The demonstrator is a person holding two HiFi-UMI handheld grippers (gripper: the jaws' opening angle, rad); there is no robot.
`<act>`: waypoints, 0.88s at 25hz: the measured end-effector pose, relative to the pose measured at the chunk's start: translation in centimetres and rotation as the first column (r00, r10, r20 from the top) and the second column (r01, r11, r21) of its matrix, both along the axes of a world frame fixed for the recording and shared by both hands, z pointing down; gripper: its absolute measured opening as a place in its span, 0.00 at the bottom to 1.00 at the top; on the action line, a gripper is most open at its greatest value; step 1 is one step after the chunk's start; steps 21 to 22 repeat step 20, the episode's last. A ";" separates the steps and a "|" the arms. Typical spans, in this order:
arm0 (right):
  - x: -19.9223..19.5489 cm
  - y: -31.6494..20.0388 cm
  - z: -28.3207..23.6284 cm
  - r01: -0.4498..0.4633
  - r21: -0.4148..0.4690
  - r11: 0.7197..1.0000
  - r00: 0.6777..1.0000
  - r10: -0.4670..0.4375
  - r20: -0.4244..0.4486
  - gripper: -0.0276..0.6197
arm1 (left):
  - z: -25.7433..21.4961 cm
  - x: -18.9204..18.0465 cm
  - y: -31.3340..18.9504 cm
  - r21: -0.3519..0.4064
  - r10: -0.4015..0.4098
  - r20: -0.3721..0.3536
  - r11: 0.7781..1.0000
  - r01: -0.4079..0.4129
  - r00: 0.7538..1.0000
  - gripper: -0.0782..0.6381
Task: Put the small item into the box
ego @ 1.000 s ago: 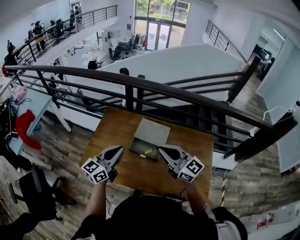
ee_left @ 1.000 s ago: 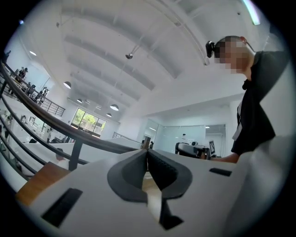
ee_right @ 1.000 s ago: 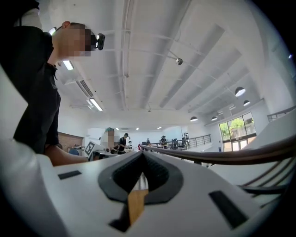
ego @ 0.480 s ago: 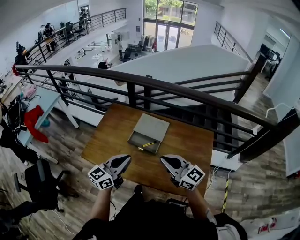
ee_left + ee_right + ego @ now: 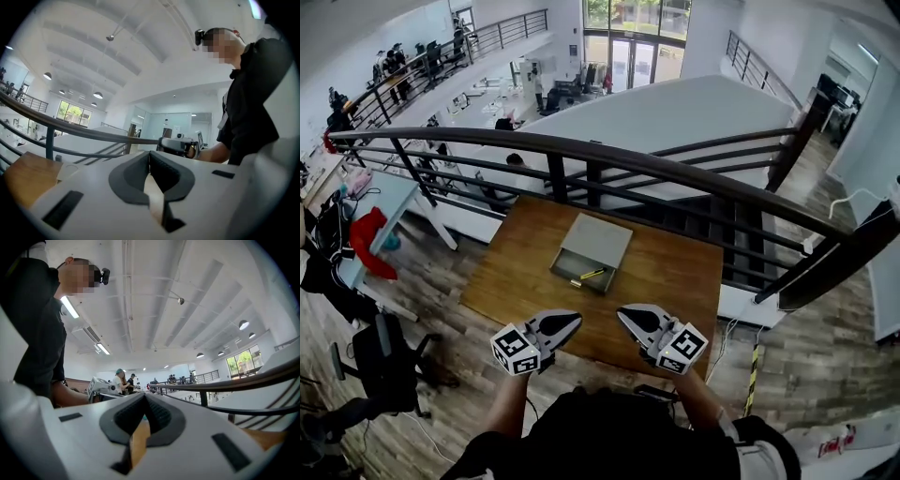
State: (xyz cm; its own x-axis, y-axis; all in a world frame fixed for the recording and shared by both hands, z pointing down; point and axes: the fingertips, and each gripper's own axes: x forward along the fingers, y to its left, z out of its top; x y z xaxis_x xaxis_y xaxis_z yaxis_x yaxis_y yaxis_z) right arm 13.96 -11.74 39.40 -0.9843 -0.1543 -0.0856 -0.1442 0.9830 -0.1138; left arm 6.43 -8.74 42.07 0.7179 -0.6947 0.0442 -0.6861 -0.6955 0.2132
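Since the left gripper [image 5: 572, 319] and right gripper [image 5: 623, 312] hang near the table [image 5: 523, 274] edge, jaws pressed together on nothing, little is at risk. The small yellow item [image 5: 592, 275] lies at the front of the box [image 5: 598, 242], seemingly inside; if it only rests on the rim, a jolt could tip it out.

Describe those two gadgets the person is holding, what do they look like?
The left claw and right claw are each a white plastic shell tapering to a point, lined inside with dark grey ribbed pads. Behind each sits a white cube printed with black square markers. No cables show on them. The person wears a black short-sleeved top.
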 end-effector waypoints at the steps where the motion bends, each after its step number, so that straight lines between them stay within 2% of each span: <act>1: 0.0 0.3 0.0 0.007 0.002 1.000 1.000 -0.007 -0.002 0.06 | -0.2 0.0 0.0 0.003 -0.003 -0.024 1.000 0.003 1.000 0.13; 4: -0.1 1.1 0.1 0.019 0.018 1.000 1.000 -0.019 -0.007 0.06 | -0.8 -0.3 0.5 0.014 -0.007 -0.092 1.000 0.008 0.996 0.13; 9: 0.9 0.9 0.1 -0.045 0.032 0.998 0.999 0.044 0.018 0.06 | 1.0 -0.6 1.8 -0.029 -0.001 -0.085 1.000 -0.002 0.996 0.13; 14: 1.7 1.1 1.0 -0.051 0.024 0.998 0.999 0.051 -0.001 0.06 | 1.3 -0.3 1.8 -0.047 -0.009 -0.099 0.999 0.005 0.995 0.13; 22: 1.8 1.3 0.8 -0.040 0.024 0.999 0.999 0.040 0.024 0.06 | 1.8 0.7 2.1 -0.062 0.005 -0.102 0.998 -0.011 0.995 0.13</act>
